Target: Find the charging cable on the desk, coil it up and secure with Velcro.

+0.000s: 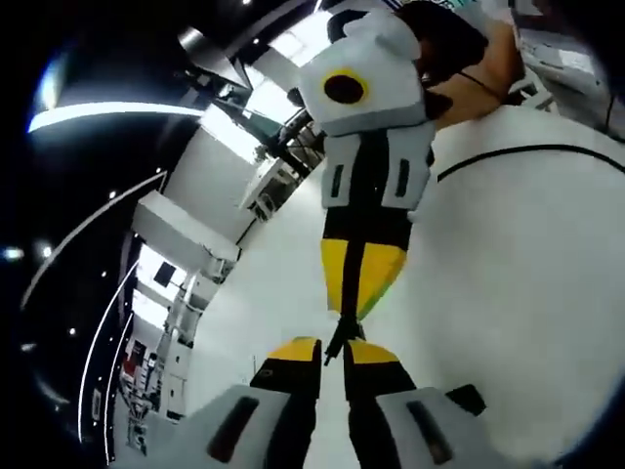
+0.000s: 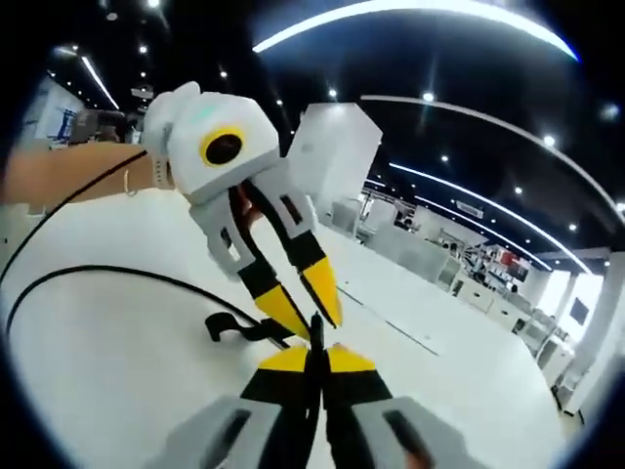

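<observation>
Cable point(image 2: 314, 337) between both grippers' tips

Large open hall under a dark ceiling point(image 2: 469, 59), crossed by long curved light strips point(image 2: 410, 12) and dotted with small round spotlights point(image 2: 428, 97). White desk surface point(image 2: 117, 371) in the foreground. Beyond it, rows of white desks and counters point(image 2: 430, 259), a white boxy pillar point(image 2: 332, 147), bright windows point(image 1: 234, 137) along the far side. White partitions point(image 1: 181, 234) stepping back into the room.
</observation>
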The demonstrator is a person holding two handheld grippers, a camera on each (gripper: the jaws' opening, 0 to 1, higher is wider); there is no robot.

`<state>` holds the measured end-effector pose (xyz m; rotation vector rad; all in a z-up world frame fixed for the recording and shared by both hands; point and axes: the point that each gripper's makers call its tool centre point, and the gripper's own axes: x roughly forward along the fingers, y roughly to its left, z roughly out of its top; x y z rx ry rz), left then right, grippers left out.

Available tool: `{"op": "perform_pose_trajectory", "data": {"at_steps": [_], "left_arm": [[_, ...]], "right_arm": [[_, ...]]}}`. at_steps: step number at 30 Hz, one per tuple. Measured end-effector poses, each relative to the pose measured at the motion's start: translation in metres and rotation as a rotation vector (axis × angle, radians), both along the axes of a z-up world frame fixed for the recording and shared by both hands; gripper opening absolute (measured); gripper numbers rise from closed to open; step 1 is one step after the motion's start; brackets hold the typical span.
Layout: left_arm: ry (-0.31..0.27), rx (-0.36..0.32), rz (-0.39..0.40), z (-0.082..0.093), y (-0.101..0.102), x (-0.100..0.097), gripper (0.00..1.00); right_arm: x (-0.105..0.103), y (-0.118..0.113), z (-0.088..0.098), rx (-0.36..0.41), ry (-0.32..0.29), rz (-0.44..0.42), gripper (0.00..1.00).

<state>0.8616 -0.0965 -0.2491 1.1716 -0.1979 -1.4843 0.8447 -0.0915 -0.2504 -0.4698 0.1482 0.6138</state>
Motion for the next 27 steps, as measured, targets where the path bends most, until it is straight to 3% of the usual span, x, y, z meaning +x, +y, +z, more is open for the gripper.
{"op": "perform_pose_trajectory", "data": {"at_steps": [5,8,11,13,16,20,22,23,27], "left_arm": [[-0.027,0.028,0.001,-0.002,0.003,-0.001,0.08],[-0.018,0.013,0.010,0.001,0.007,0.000,0.08],[-0.002,0.006,0.040,0.001,0.014,0.006,0.08],[-0.008,0.012,0.049,0.000,0.018,0.010,0.08],[0.014,-0.011,0.071,0.000,0.023,0.014,0.08],[0.025,-0.015,0.068,-0.001,0.026,0.012,0.08],[0.030,-0.018,0.067,-0.001,0.025,0.012,0.08],[0.030,-0.016,0.068,-0.002,0.025,0.013,0.08],[0.036,-0.005,0.068,-0.005,0.026,0.012,0.08]], "right_arm": [[0.000,0.002,-0.001,-0.014,-0.011,0.016,0.06],[-0.003,0.004,0.002,0.035,-0.010,0.044,0.08],[-0.011,0.006,0.009,0.139,0.037,0.100,0.08],[-0.010,0.001,0.024,0.237,0.015,0.084,0.06],[0.004,-0.018,0.029,0.299,-0.005,-0.023,0.03],[0.022,-0.037,0.004,0.188,0.015,-0.189,0.03],[0.029,-0.038,-0.006,0.145,0.012,-0.213,0.03],[0.035,-0.041,-0.014,0.158,0.036,-0.259,0.03],[0.046,-0.037,-0.019,0.202,0.055,-0.279,0.03]]}}
